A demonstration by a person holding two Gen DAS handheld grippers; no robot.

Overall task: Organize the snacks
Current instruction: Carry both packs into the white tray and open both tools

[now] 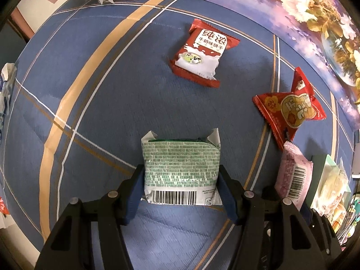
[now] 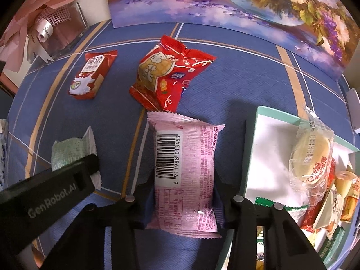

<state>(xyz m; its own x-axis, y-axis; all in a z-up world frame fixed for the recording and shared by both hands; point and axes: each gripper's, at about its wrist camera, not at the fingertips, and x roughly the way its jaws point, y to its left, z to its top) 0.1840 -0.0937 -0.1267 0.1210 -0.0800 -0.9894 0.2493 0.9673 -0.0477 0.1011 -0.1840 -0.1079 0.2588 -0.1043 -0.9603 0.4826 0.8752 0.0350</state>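
My left gripper (image 1: 181,180) is shut on a green-and-white snack packet (image 1: 181,166), barcode side up, over the blue cloth (image 1: 101,103). My right gripper (image 2: 183,191) is shut on a pink snack packet (image 2: 186,171), also barcode side up; that packet shows in the left wrist view (image 1: 292,175). A red milk-biscuit packet (image 1: 200,54) and a red rice-cracker packet (image 1: 292,110) lie loose on the cloth ahead. The green packet and the left gripper's arm (image 2: 47,195) show at the left of the right wrist view.
A white tray with a mint-green rim (image 2: 254,148) sits at the right, holding a clear-wrapped yellow cake (image 2: 312,153) and several other snacks. A floral picture board (image 2: 225,6) stands along the back. A clear box with pink paper (image 2: 56,24) is at back left.
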